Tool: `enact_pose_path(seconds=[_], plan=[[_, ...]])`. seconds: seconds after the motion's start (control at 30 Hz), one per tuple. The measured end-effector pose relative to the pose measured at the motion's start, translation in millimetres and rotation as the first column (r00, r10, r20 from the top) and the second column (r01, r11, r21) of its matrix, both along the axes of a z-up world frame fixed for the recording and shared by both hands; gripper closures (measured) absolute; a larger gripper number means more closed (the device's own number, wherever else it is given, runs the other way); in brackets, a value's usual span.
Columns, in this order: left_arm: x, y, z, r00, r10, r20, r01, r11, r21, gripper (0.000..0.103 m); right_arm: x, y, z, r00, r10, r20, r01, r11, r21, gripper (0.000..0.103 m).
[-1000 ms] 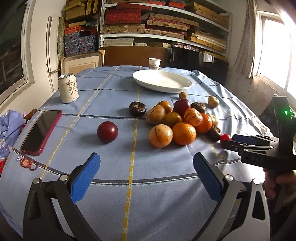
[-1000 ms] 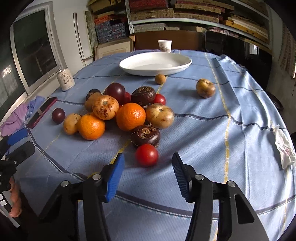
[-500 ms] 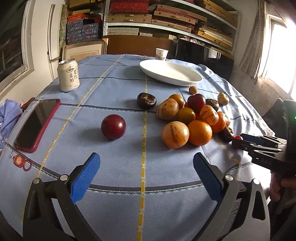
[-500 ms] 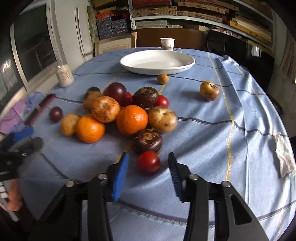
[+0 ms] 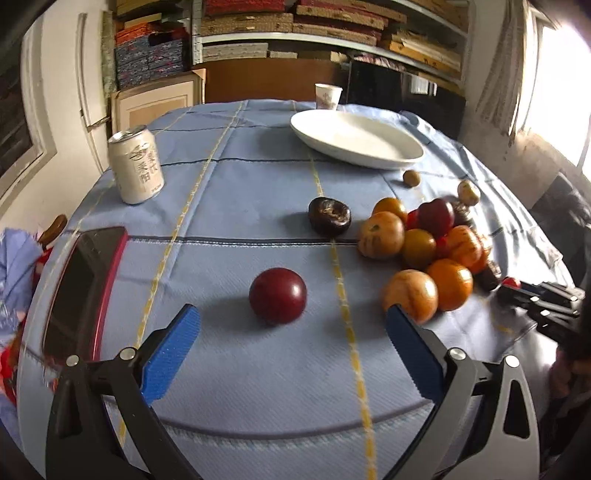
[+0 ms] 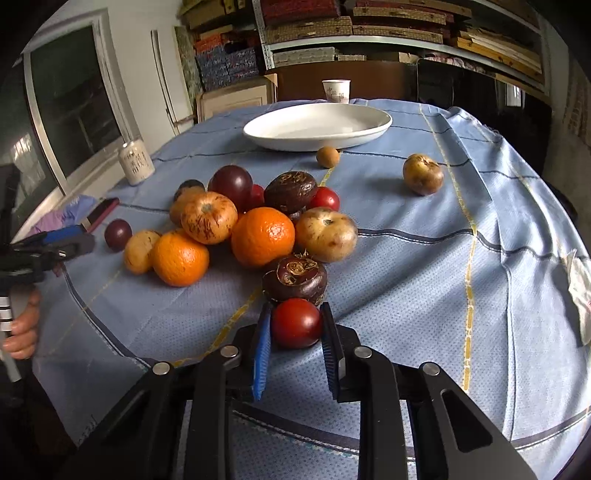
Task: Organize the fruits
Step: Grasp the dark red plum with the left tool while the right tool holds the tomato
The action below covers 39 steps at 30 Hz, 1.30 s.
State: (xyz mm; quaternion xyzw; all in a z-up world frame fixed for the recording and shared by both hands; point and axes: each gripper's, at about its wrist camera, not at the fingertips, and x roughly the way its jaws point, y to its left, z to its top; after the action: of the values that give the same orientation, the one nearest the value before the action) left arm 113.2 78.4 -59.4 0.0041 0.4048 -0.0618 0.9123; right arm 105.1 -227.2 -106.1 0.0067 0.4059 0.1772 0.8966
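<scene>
A white drink can (image 5: pixel 136 166) with dark lettering stands upright on the blue checked tablecloth (image 5: pixel 240 184) toward the far left. Nearer, at the left edge, a phone in a red case (image 5: pixel 83 284) lies flat with its dark screen up. A white paper cup (image 5: pixel 328 96) stands at the far edge of the table. Behind it, wall shelves (image 5: pixel 332 33) hold stacked flat boxes. A crumpled white tissue (image 6: pixel 580 288) lies on the cloth at the right edge.
</scene>
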Motion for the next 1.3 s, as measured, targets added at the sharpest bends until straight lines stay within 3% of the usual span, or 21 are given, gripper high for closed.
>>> enact_pose_path(seconds=[0.07,0.13,0.2,0.5,0.67,0.73,0.83,1.3], plan=[[6.4,2.0,-4.1,1.000,-0.007,-0.013,0.007,1.000,-0.001,0.009,0.6,-1.1,-0.2,1.000,-0.003,-0.003,0.003,1.000,0.007,0.078],[14.4,6.0,-9.5,0.999,-0.018,-0.038,0.018,1.000,-0.014,0.028,0.4,0.1,-0.4,1.000,-0.002,0.001,0.002,1.000,-0.002,0.078],[20.6,10.9,-14.3,0.998,-0.015,-0.057,0.013,0.999,-0.029,0.037,0.2,1.5,-0.4,1.000,0.000,0.003,0.000,1.000,-0.010,0.078],[33.4,12.9,-21.6,0.997,-0.015,-0.073,0.012,0.999,-0.034,0.037,1.1,0.8,-0.7,1.000,0.003,-0.001,-0.003,1.000,-0.002,0.078],[40.7,11.4,-25.0,0.995,-0.027,-0.095,0.022,0.999,-0.049,0.047,0.9,0.7,-0.9,1.000,0.003,0.003,-0.003,1.000,0.001,0.077],[42.9,11.1,-27.3,0.994,-0.028,-0.110,0.023,0.998,-0.052,0.061,0.6,0.7,-1.0,1.000,0.003,0.005,-0.003,1.000,0.001,0.078],[43.1,10.4,-27.5,0.994,-0.022,-0.109,0.017,0.999,-0.046,0.063,-0.4,0.6,-0.8,1.000,0.004,0.009,-0.004,1.000,0.004,0.078],[28.6,8.5,-22.3,0.996,0.039,-0.082,-0.047,0.994,-0.097,0.064,-4.8,-1.8,2.9,0.999,0.012,0.032,-0.012,1.000,0.020,0.078]])
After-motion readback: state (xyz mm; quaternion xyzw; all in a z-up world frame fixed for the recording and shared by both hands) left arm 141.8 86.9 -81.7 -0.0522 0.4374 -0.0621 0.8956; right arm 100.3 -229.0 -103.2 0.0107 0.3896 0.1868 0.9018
